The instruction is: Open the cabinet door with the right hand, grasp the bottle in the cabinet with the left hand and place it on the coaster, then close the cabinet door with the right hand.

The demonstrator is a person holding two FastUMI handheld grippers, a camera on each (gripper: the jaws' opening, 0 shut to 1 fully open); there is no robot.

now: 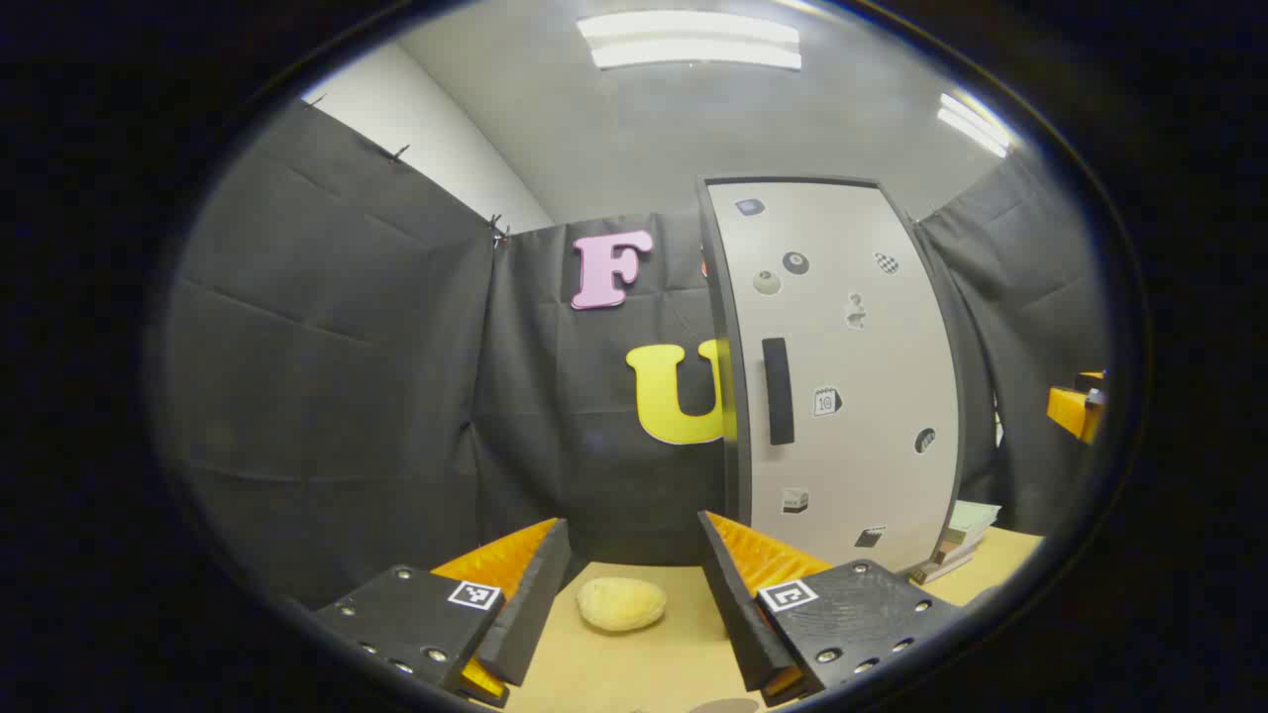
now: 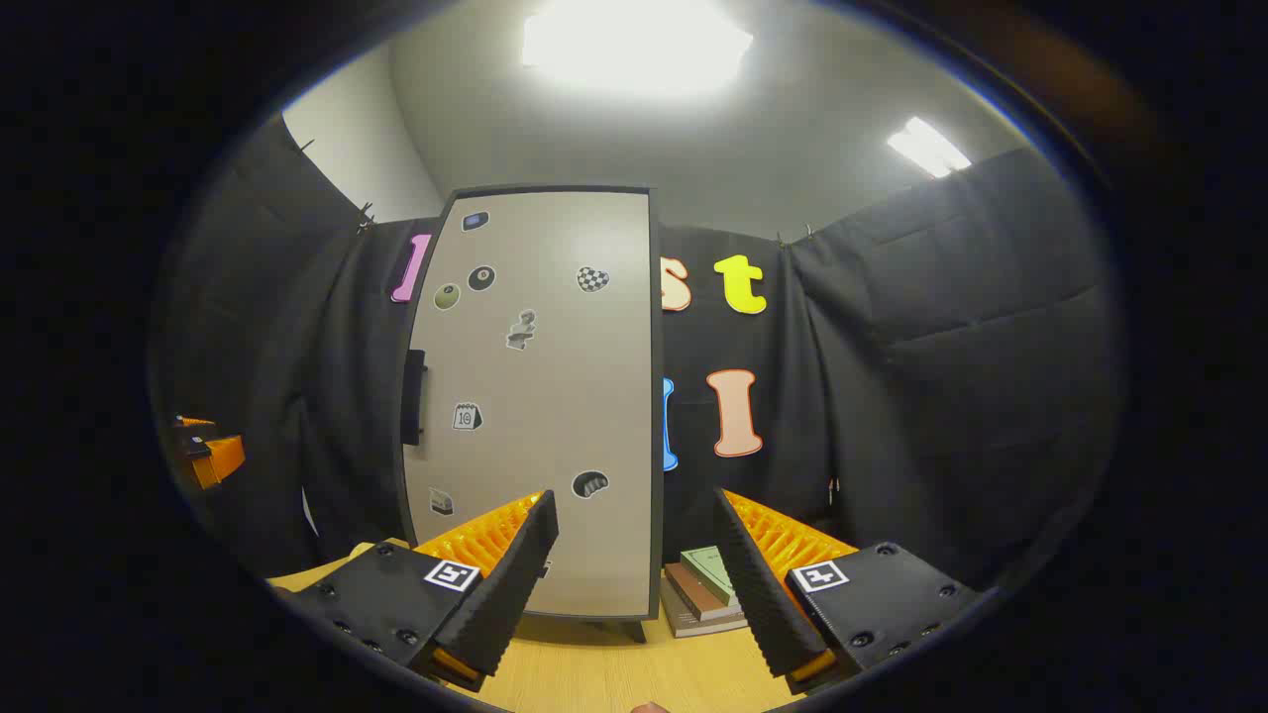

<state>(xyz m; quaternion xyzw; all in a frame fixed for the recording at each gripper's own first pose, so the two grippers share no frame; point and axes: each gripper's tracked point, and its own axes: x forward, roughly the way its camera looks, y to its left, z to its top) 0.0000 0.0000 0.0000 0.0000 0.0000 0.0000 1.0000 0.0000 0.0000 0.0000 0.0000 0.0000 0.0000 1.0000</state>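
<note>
Ahead of the left gripper (image 1: 634, 584), a pale grey cabinet door (image 1: 842, 396) with a black handle (image 1: 778, 390) and small black-and-white stickers; a pale yellow lump (image 1: 621, 603) lies between its fingers on the light wooden table (image 1: 634, 673). Green and brown books (image 2: 705, 590) sit ahead of the right gripper (image 2: 639, 574).

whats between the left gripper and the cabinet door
In the left gripper view, a pale potato-like lump lies on the table just ahead of the open left gripper; beyond it, bare tabletop up to the cabinet door.

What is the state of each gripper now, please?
Left gripper: jaws open, holding nothing.
Right gripper: jaws open, holding nothing; cabinet door is closed.
</note>
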